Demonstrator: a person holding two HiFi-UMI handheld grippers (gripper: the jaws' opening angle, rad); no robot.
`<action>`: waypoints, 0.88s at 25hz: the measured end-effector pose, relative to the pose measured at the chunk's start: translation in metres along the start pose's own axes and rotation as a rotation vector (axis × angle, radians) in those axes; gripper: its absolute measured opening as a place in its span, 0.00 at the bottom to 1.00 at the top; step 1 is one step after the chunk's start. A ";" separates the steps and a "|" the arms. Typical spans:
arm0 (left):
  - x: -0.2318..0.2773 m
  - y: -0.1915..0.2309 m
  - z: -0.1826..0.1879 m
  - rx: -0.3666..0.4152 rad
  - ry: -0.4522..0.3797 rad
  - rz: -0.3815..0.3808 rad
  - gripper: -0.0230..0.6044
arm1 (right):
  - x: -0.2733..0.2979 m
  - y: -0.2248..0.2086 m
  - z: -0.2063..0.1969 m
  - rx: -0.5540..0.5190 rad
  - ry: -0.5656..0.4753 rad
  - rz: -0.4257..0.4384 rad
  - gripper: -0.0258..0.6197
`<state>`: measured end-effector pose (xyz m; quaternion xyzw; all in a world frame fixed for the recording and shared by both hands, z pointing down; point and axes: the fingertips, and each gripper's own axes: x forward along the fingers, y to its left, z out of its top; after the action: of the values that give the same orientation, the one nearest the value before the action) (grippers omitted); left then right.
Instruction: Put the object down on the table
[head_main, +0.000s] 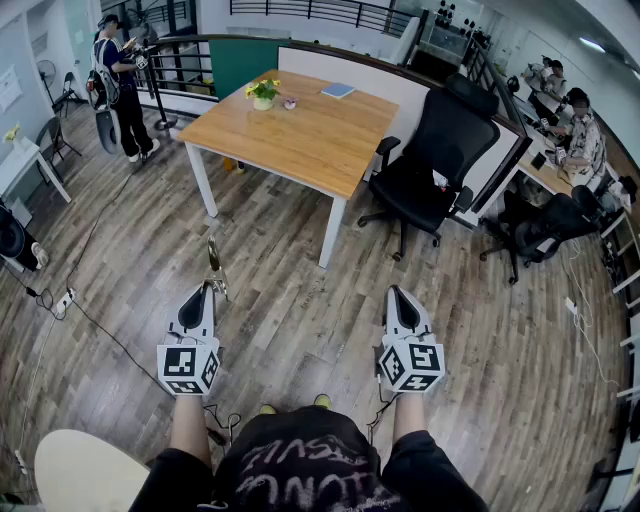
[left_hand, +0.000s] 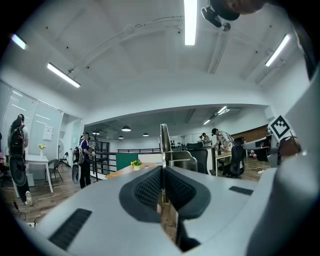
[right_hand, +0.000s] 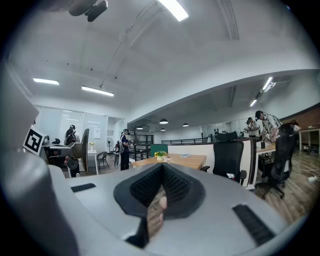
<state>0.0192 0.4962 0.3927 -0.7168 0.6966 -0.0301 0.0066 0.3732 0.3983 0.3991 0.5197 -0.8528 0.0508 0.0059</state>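
**Item 1: object** (head_main: 215, 262). A thin, flat strip of metal, seen edge-on in the left gripper view (left_hand: 164, 139). It stands upright out of your left gripper, above the wooden floor (head_main: 300, 320) and nowhere near the table yet. I cannot tell what kind of tool it is.

**Item 2: left gripper** (head_main: 203, 293). You hold it level, pointing ahead. In its own view (left_hand: 162, 172) the jaws are pinching the lower end of the object, with the ribbed pads flat against its two broad faces. That hold probably keeps so thin a piece from twisting while you carry it.

**Item 3: right gripper** (head_main: 400, 297). You hold it level beside the left one, well apart from it. In its own view (right_hand: 161, 172) the jaws are pressed together with nothing between them. It looks idle, since one gripper is enough for this load.

**Item 4: table** (head_main: 310, 150). It has a light wood top on white legs and stands well ahead of you across open floor. A potted plant (head_main: 262, 95) and a blue book (head_main: 338, 90) sit towards its far edge. The near half is bare and is the likeliest spot for the object.

**Item 5: office chair** (head_main: 430, 165). It is black and stands just beside the table's right side, so approach from the near or left side.

**Status.** You are at the carrying stage and must close in on the table first. A strip this thin will probably topple when released, so bring it low to the surface before you let go.
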 end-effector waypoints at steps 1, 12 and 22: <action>0.000 0.000 0.000 0.001 -0.004 0.002 0.06 | 0.001 0.001 0.000 -0.007 -0.001 0.002 0.04; 0.001 0.007 -0.002 -0.001 -0.007 0.019 0.06 | 0.008 0.004 0.001 -0.008 -0.009 0.011 0.04; -0.005 0.023 -0.004 -0.007 -0.005 0.019 0.06 | 0.012 0.024 -0.006 -0.022 -0.001 0.000 0.05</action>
<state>-0.0038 0.5010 0.3954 -0.7103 0.7034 -0.0260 0.0061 0.3465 0.3990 0.4039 0.5197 -0.8533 0.0410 0.0113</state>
